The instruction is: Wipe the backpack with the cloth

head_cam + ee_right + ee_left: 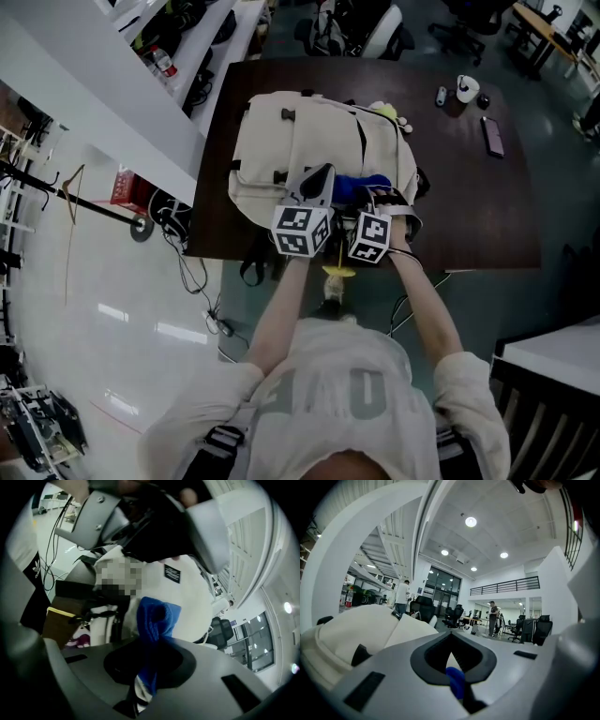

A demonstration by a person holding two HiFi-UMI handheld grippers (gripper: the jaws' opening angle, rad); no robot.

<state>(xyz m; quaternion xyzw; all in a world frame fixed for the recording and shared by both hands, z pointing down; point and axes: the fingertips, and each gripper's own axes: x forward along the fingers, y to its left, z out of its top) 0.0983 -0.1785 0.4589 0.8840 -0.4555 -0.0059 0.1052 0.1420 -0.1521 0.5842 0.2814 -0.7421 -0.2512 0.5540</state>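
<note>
A dark table (469,206) fills the frame's middle. At its upper right lie a phone (492,136) and a small white container (467,89).

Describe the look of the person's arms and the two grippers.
The left gripper has light grey fingers with dark pads. The right gripper is dark grey and black. Each carries a white cube printed with black square markers. The person wears a pale short-sleeved T-shirt with grey lettering, and the forearms are bare.

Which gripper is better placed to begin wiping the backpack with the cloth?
Right. The right gripper has its jaws shut on a good bunch of the cloth, beside the backpack. The left gripper pinches only a small blue bit of it.
</note>
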